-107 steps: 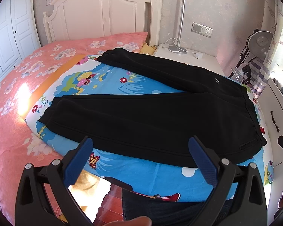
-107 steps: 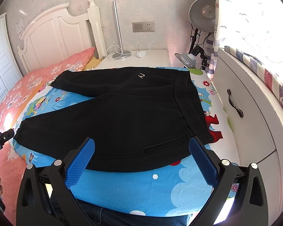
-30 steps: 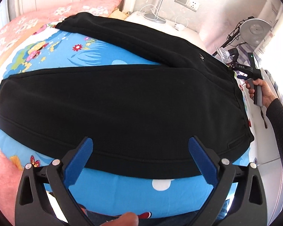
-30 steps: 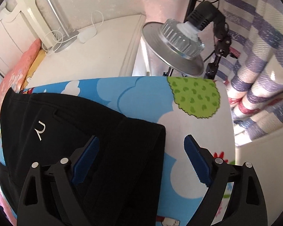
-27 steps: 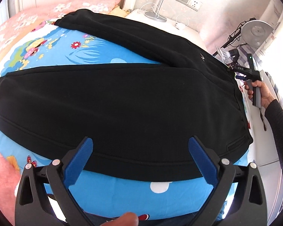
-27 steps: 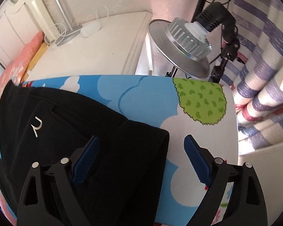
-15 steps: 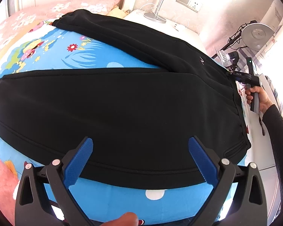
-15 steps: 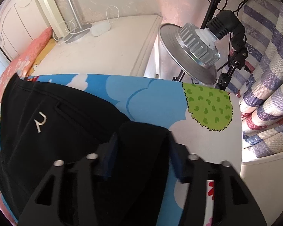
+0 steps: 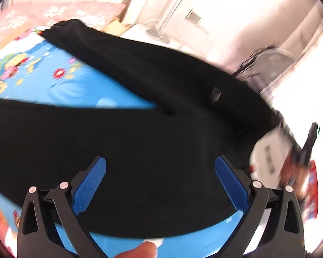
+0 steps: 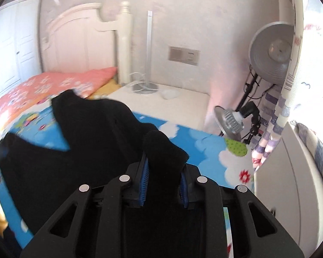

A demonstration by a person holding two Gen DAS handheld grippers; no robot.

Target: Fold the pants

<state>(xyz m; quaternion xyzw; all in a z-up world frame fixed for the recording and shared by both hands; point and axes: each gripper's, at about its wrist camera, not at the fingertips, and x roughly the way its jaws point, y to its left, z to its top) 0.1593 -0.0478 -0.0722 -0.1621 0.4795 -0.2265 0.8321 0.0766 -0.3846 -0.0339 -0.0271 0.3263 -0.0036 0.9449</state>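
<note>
Black pants (image 9: pixel 140 129) lie spread on a blue cartoon sheet (image 9: pixel 43 81), legs apart and running left, waist at the right. My left gripper (image 9: pixel 159 182) is open and empty, just above the near leg. My right gripper (image 10: pixel 163 182) is shut on the far corner of the pants' waistband (image 10: pixel 161 150) and holds it lifted off the sheet. The rest of the pants (image 10: pixel 53 161) trails down to the left in the right wrist view. The left wrist view is blurred by motion.
A white headboard (image 10: pixel 86 43) and pink floral bedding (image 10: pixel 43 86) are at the far left. A white nightstand (image 10: pixel 172 99) with a lamp base stands behind the bed. Studio lights on stands (image 10: pixel 230 118) and a white cabinet (image 10: pixel 290 182) are at the right.
My right gripper closed on the waistband corner and lifted it up and back toward me. My left gripper moved forward low over the near leg, still open.
</note>
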